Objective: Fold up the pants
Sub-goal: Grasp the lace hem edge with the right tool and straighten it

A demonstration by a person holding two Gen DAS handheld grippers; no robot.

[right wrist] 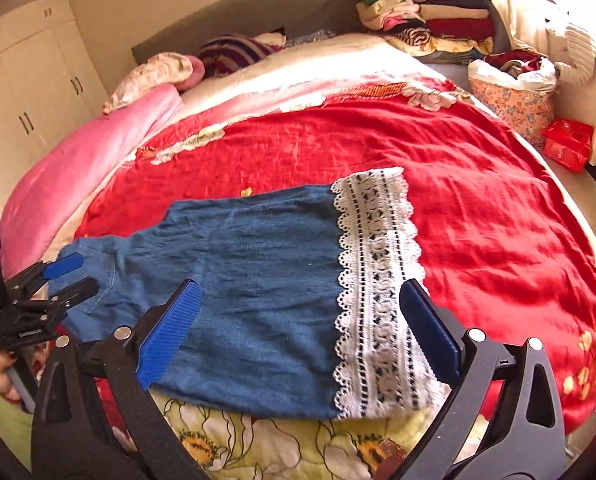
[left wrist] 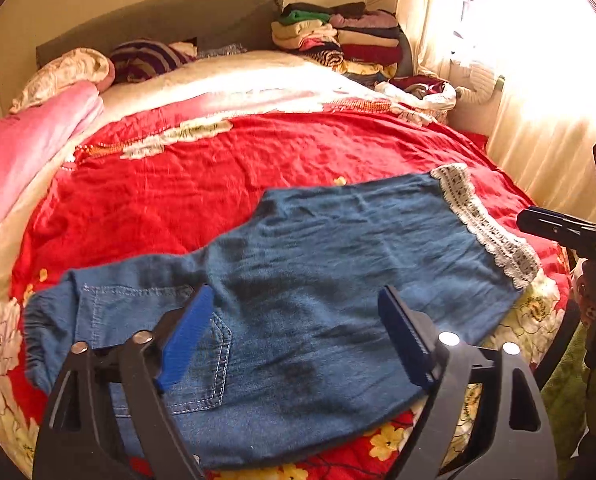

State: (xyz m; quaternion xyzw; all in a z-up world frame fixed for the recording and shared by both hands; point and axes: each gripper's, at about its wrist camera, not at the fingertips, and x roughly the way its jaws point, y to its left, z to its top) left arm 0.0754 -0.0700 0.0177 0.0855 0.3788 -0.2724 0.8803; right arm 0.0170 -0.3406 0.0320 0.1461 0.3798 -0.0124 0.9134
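Blue denim pants lie flat on the red bedspread, folded lengthwise, waistband and back pocket at the left, white lace hem at the right. My left gripper hovers open over the waist end, blue pads apart, empty. In the right wrist view the pants stretch left to right, with the lace hem. My right gripper is open above the hem end, empty. The left gripper shows at the left there, jaws apart.
The red floral bedspread covers the bed. A pink quilt lies along the left side. Folded clothes are stacked at the head, right. A floral basket and a red box stand by the window side.
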